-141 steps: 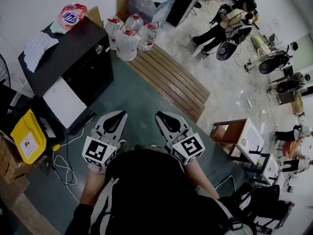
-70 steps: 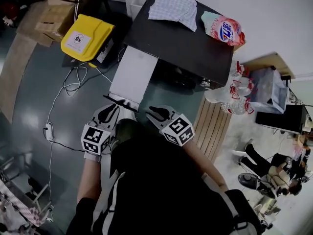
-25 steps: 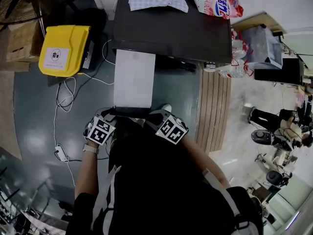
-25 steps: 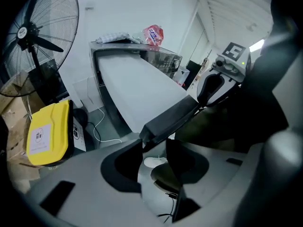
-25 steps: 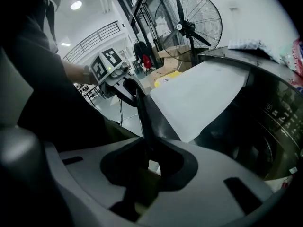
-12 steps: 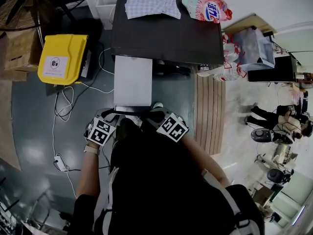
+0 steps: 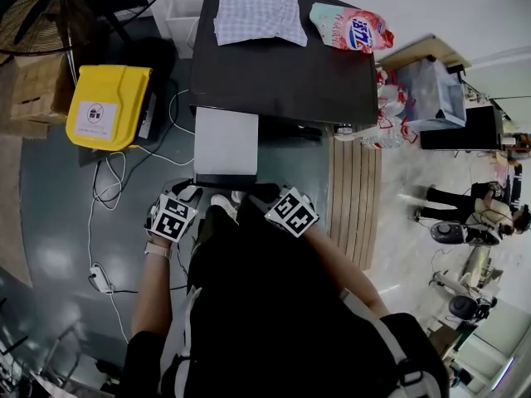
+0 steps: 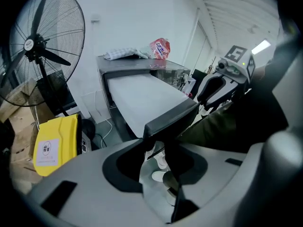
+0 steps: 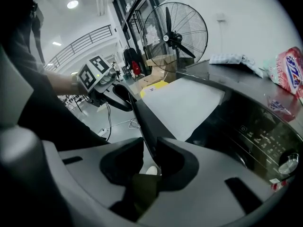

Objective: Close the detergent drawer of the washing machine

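- The left tool is seen clamped on the dark front edge of the detergent drawer. Its jaws have just been closing, with one corner of that edge between them.
- The right tool is set on the same edge, further along. Its jaws have just been opening a little, yet the edge is pinched between the pads with no gap shown.
- Ahead of both tools, less of the white drawer is exposed than a second ago: it is being pushed in.
- Beyond the drawer, the washing machine is not yet met by the front edge, so the closing is judged partly done.
- Farthest from the tools, a checked cloth and a detergent bag are seen on the machine's top.
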`<state>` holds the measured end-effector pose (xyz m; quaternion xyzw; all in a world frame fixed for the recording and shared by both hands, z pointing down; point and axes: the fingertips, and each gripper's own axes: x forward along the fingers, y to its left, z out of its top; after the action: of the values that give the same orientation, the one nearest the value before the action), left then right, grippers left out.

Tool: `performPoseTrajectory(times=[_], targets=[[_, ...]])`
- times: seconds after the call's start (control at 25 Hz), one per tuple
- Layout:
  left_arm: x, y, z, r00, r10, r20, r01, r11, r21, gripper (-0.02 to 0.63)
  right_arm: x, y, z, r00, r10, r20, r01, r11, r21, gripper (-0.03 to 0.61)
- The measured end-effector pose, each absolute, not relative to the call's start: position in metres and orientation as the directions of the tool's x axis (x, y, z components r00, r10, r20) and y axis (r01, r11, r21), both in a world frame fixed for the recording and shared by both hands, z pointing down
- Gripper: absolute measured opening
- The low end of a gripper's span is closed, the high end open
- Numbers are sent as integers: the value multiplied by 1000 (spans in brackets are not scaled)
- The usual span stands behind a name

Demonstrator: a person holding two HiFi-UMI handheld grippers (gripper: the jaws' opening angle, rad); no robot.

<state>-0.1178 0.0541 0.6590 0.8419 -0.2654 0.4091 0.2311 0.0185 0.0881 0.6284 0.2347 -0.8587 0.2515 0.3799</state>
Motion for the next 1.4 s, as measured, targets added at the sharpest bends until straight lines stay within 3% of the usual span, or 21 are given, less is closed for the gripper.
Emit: performPoseTrajectory(times=[1.0,1.4], targets=[[-103,-39,664,409,-252,877,-717,-683,139,141,31,-1,633,-662,-49,748,-387,877,-285,67],[-96,-76,660,371,-269,889,-756,-644,121,141,36,-37,632,-695,-47,717,-352,892,-282,64]])
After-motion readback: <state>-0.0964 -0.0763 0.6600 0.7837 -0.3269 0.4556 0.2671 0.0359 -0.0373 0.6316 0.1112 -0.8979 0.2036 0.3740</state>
